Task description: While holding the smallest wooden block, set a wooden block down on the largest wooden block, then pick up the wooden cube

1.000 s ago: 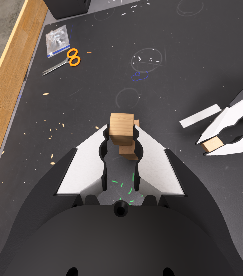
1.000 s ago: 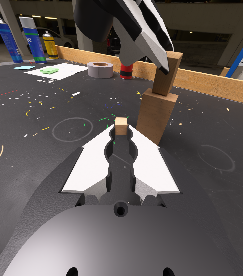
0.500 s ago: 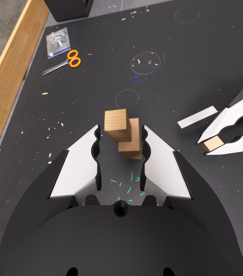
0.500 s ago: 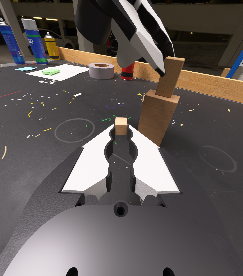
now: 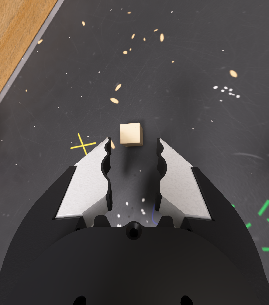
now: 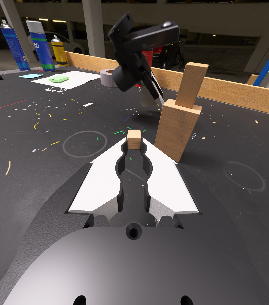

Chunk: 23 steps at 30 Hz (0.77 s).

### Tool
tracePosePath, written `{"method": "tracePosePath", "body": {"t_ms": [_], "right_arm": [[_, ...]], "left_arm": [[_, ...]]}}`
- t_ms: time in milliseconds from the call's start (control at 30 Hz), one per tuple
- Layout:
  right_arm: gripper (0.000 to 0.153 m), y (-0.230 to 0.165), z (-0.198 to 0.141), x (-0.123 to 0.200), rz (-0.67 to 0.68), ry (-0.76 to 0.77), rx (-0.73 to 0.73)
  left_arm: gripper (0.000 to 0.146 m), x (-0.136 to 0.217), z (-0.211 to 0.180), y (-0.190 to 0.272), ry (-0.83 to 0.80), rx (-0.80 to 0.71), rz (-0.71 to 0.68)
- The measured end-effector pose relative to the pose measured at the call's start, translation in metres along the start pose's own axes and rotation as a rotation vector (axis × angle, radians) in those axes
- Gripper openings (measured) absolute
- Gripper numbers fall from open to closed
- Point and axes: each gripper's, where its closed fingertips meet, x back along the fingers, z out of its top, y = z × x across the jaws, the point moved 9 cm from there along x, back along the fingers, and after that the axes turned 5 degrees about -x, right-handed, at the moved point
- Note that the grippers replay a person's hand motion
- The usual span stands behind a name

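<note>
Left tongs (image 5: pixel 133 142): spread wide, holding nothing, tips pointed down at the worktop (image 5: pixel 196 57).
Wooden cube (image 5: pixel 131 134): resting on the worktop just beyond the left tips, in line with the gap, untouched.
Right tongs (image 6: pixel 133 140): pinching the smallest wooden block (image 6: pixel 134 139) at the tips, above the worktop.
Largest wooden block (image 6: pixel 176 130): standing upright on the worktop, right of the right tongs.
Medium wooden block (image 6: pixel 190 85): standing on top of the largest block, free of any grip.
</note>
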Motion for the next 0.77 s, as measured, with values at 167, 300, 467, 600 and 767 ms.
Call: {"method": "tracePosePath", "body": {"t_ms": [167,300,467,600,767], "right_arm": [[0.014,0.0,0.0,-0.001,0.006,-0.005,-0.003],[0.014,0.0,0.0,-0.001,0.008,-0.002,-0.006],[0.014,0.0,0.0,-0.001,0.015,0.001,-0.006],[0.014,0.0,0.0,-0.001,0.01,0.001,-0.002],[0.014,0.0,0.0,0.0,-0.004,0.0,0.009]], "left_arm": [[0.03,-0.023,-0.002,0.0,-0.014,-0.001,0.032],[0.03,0.005,0.015,0.006,0.073,0.005,-0.045],[0.03,0.1,0.068,0.033,0.279,-0.123,-0.177],[0.03,0.162,0.1,0.065,0.363,-0.261,-0.26],[0.03,0.176,0.114,0.097,0.304,-0.371,-0.294]]}}
